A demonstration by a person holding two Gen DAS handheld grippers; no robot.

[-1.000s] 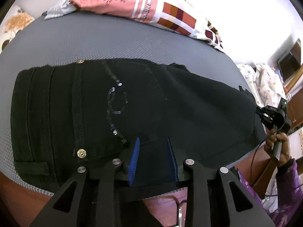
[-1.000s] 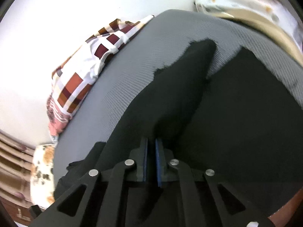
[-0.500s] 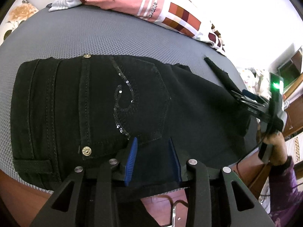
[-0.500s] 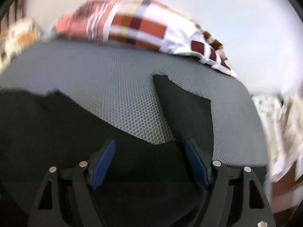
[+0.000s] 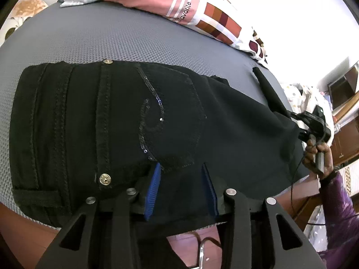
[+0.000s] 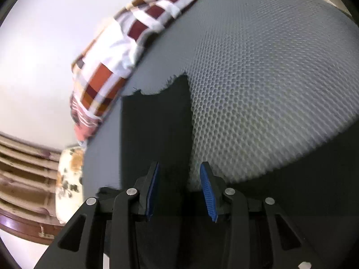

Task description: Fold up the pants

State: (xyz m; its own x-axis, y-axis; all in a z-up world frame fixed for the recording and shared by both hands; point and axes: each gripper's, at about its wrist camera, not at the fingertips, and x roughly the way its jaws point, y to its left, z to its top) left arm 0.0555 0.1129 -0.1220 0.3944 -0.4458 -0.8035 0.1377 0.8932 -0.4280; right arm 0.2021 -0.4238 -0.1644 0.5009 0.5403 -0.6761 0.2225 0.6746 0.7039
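Observation:
Black pants lie flat on the grey mesh surface, waistband to the left, sequin pocket facing up. My left gripper is open, its blue pads spread over the pants' near edge below the pocket. My right gripper is open over a narrow black pant leg end on the mesh. In the left wrist view the right gripper sits at the pants' far right end, where a thin strip of leg points away.
A pink and checked cloth lies along the far edge of the surface, also in the right wrist view. A floral pillow and wooden furniture stand beyond the edges.
My right gripper opened and let go of the pant leg, then turned; the leg end now lies flat on the mesh. My left gripper stayed open and shifted slightly closer over the pants.

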